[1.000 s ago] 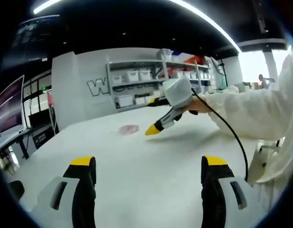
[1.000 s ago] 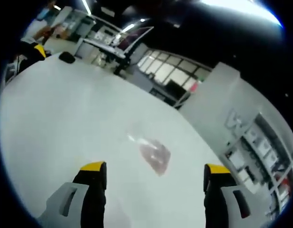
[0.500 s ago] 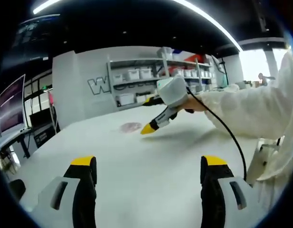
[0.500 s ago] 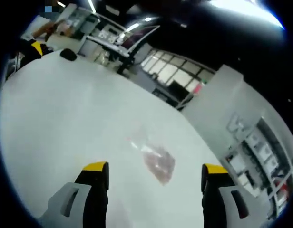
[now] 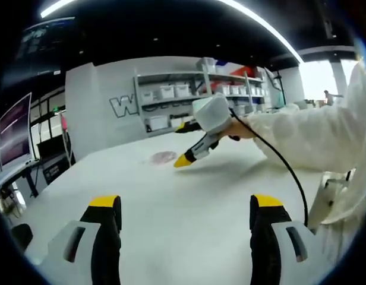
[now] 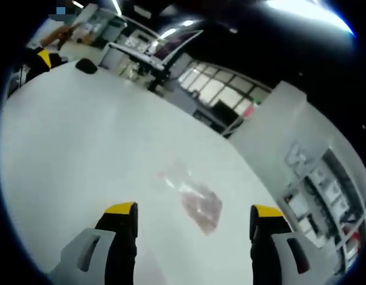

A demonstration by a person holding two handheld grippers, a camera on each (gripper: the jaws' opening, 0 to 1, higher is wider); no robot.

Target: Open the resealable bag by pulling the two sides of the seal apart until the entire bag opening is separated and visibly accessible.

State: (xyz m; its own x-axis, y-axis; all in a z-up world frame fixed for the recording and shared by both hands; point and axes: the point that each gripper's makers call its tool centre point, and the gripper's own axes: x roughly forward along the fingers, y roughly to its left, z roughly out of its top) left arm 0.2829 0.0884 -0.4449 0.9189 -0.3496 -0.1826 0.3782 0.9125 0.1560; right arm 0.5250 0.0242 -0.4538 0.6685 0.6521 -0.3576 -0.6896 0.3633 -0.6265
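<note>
The resealable bag (image 6: 198,202) lies flat on the white counter (image 6: 70,142), just ahead of the right hand-held gripper (image 6: 193,215), whose jaws stand spread and empty. The left hand-held gripper (image 5: 184,208) hangs well back, jaws likewise apart, holding nothing.

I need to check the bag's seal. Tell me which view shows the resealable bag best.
The right gripper view: the resealable bag lies flat on the white table, just ahead of the open jaws. In the left gripper view it is a small, distant pinkish patch.
</note>
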